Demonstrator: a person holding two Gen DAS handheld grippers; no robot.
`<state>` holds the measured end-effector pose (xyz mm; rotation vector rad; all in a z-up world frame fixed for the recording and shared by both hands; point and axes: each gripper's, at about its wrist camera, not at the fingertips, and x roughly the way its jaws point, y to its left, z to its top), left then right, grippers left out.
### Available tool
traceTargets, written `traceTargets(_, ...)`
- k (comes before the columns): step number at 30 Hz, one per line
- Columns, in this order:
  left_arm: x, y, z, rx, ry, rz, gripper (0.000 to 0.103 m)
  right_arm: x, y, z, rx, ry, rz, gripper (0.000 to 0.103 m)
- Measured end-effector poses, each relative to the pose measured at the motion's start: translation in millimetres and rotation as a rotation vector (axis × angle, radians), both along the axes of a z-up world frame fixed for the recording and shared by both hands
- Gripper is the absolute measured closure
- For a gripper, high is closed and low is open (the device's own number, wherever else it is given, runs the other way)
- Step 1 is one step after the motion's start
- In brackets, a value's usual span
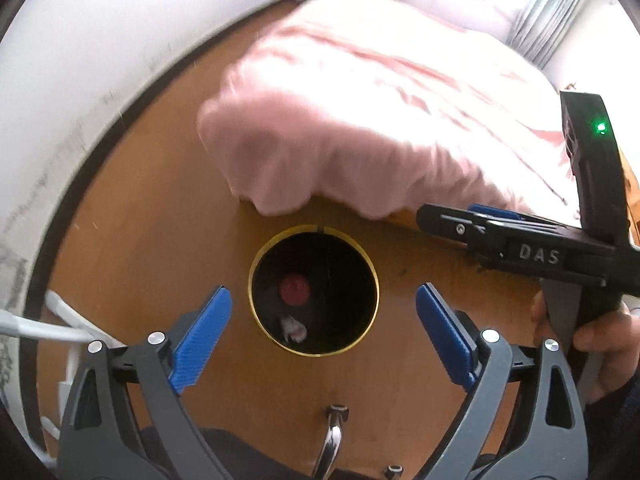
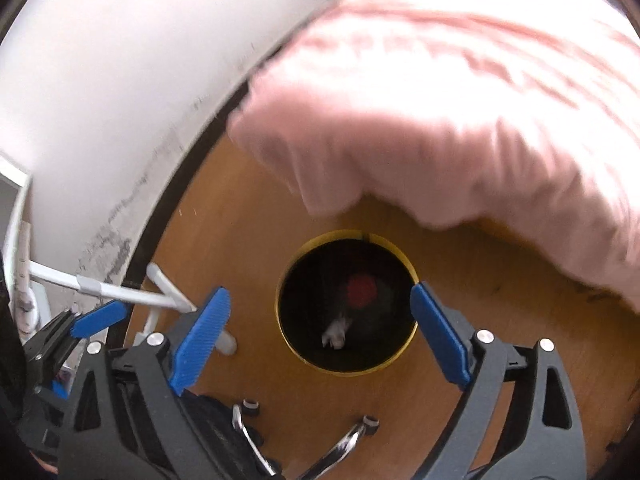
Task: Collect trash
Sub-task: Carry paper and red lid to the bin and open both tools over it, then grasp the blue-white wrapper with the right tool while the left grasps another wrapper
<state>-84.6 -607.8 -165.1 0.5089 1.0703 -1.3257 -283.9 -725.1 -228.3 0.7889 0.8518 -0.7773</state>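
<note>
While its mouth faces straight up, the bin (image 1: pixel 256 280) stands upright.

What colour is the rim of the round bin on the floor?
Yellow-gold, a thin ring around the bin, whose inside is black; the left wrist view shows it best.

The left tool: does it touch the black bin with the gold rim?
Apart. In the left wrist view the left tool hangs open above the bin, and bare wooden floor shows around both blue fingers.

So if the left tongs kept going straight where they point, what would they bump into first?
Probably nothing right away: the open left tongs point into the mouth of the round black bin. They would likely reach the trash inside, the red disc or white scrap, though depth is unclear.
</note>
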Motion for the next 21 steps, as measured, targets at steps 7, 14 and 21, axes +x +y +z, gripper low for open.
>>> traceTargets(7,40,94,120,-0.093,-0.165,0.156,0.010,71,74,116,-0.183,-0.114,0.210,0.008)
traceTargets(14,112,261,186,-0.150,-0.254,0.449,0.009,197,200,159,-0.189,-0.210,0.640,0.008)
traceTargets(21,177,442,190,-0.050,-0.320,0.797,0.009,286,340,173,-0.186,-0.239,1.048,0.008)
